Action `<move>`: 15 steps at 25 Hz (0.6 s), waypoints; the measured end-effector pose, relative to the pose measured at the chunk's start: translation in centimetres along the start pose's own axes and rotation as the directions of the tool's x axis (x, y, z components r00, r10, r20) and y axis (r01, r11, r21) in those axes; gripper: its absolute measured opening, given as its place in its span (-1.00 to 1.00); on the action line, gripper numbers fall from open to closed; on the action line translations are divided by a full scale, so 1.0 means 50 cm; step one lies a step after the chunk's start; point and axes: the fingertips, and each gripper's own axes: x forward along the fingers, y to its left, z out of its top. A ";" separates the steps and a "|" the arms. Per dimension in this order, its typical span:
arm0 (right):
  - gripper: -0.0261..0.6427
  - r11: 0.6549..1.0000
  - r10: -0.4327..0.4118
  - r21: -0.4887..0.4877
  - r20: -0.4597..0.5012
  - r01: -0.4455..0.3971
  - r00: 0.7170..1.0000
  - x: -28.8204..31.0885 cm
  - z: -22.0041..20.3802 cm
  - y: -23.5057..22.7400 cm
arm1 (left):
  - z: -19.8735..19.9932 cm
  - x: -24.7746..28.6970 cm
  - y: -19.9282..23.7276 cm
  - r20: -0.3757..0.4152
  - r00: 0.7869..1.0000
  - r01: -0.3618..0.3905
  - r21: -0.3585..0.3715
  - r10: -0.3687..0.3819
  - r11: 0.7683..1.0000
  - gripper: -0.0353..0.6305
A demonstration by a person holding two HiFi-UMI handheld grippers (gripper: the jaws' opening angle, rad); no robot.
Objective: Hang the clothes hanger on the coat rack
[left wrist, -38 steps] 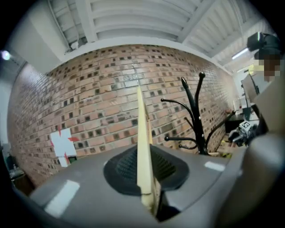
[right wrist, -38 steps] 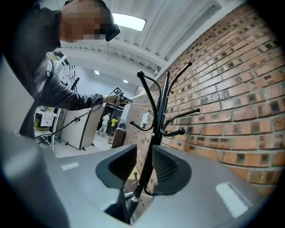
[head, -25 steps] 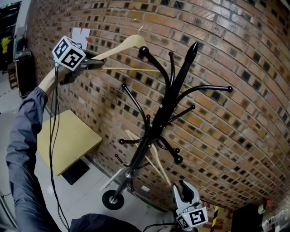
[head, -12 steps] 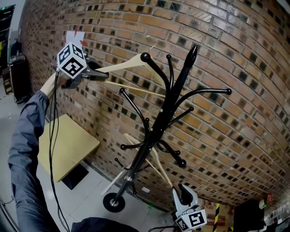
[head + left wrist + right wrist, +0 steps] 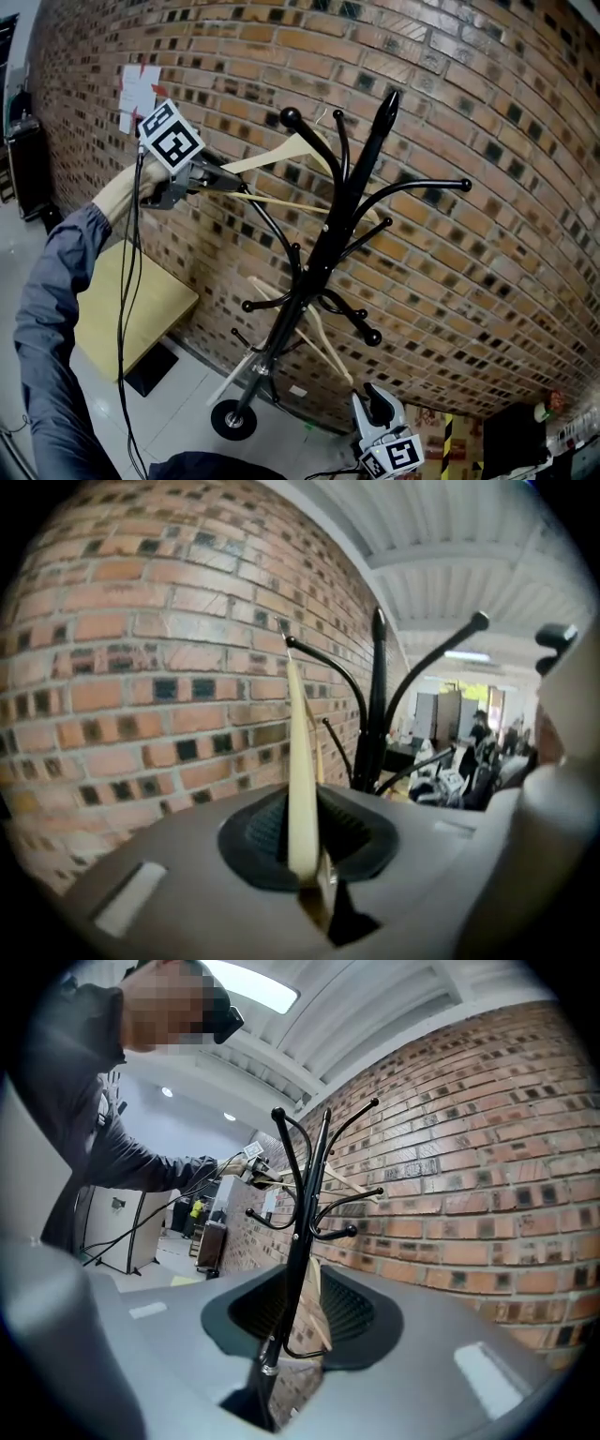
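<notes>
Wooden clothes hanger [image 5: 272,155] looks light and stiff; left gripper [image 5: 232,182] pinches its arm end tight. Right gripper [image 5: 370,401] gapes wide, empty.

Slate-blue sleeve [image 5: 52,291], black cable [image 5: 122,319], and grey left tool [image 5: 230,184] with black-and-white cube [image 5: 171,137].

We see the brick wall [image 5: 487,234] close behind the coat rack [image 5: 323,253], leaving no way round on that side. Its curved black arms [image 5: 431,183] fan out from the pole, and a second hanger [image 5: 328,342] low among them crowds that part. Open air lies left of the rack above the wooden table [image 5: 141,300], where our left gripper [image 5: 230,183] grips the clothes hanger [image 5: 281,153] beside the top arms.
</notes>
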 end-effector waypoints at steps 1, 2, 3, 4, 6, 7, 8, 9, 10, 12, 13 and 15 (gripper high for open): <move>-0.58 1.000 -0.002 0.001 0.001 0.002 1.000 0.000 0.000 0.000 | -0.005 0.011 -0.006 -0.005 1.000 0.021 -0.060 -0.021 0.998 -0.78; -0.58 1.000 -0.002 0.005 0.001 0.002 1.000 0.001 0.000 0.001 | -0.009 0.021 -0.014 -0.016 0.999 0.042 -0.096 -0.044 0.994 -0.78; -0.58 1.000 -0.002 0.009 0.000 0.002 1.000 0.002 -0.002 0.001 | -0.014 0.030 -0.023 -0.030 0.997 0.065 -0.113 -0.069 0.992 -0.78; -0.58 1.000 -0.002 0.013 -0.002 0.002 1.000 0.003 -0.005 0.001 | -0.018 0.041 -0.032 -0.047 0.995 0.087 -0.119 -0.093 0.989 -0.78; -0.58 1.000 0.001 0.022 -0.004 0.000 1.000 0.006 -0.011 0.000 | -0.016 0.060 -0.047 -0.081 0.990 0.105 -0.100 -0.113 0.989 -0.78; -0.58 1.000 0.004 0.025 -0.003 -0.004 1.000 0.009 -0.013 0.001 | -0.011 0.066 -0.049 -0.096 0.990 0.096 -0.077 -0.103 0.992 -0.78; -0.58 1.000 0.010 0.028 0.000 -0.010 1.000 0.011 -0.014 0.003 | -0.005 0.070 -0.051 -0.109 0.990 0.081 -0.052 -0.086 0.995 -0.78; -0.58 0.999 0.017 0.031 0.006 -0.017 1.000 0.012 -0.013 0.007 | 0.002 0.073 -0.053 -0.121 0.990 0.066 -0.027 -0.069 0.997 -0.78; -0.58 0.999 0.021 0.033 0.011 -0.022 1.000 0.013 -0.012 0.009 | 0.006 0.077 -0.055 -0.133 0.990 0.054 -0.003 -0.054 0.999 -0.78; -0.58 0.999 0.022 0.034 0.015 -0.023 1.000 0.011 -0.011 0.011 | 0.012 0.090 -0.061 -0.151 0.988 0.040 0.038 -0.034 0.998 -0.77; -0.58 0.999 0.020 0.035 0.015 -0.021 1.000 0.011 -0.012 0.009 | 0.017 0.096 -0.062 -0.151 0.988 0.032 0.059 -0.022 0.998 -0.78; -0.58 0.999 0.020 0.039 0.016 -0.020 1.000 0.010 -0.013 0.008 | 0.032 0.104 -0.064 -0.125 0.992 0.008 0.104 0.005 0.994 -0.78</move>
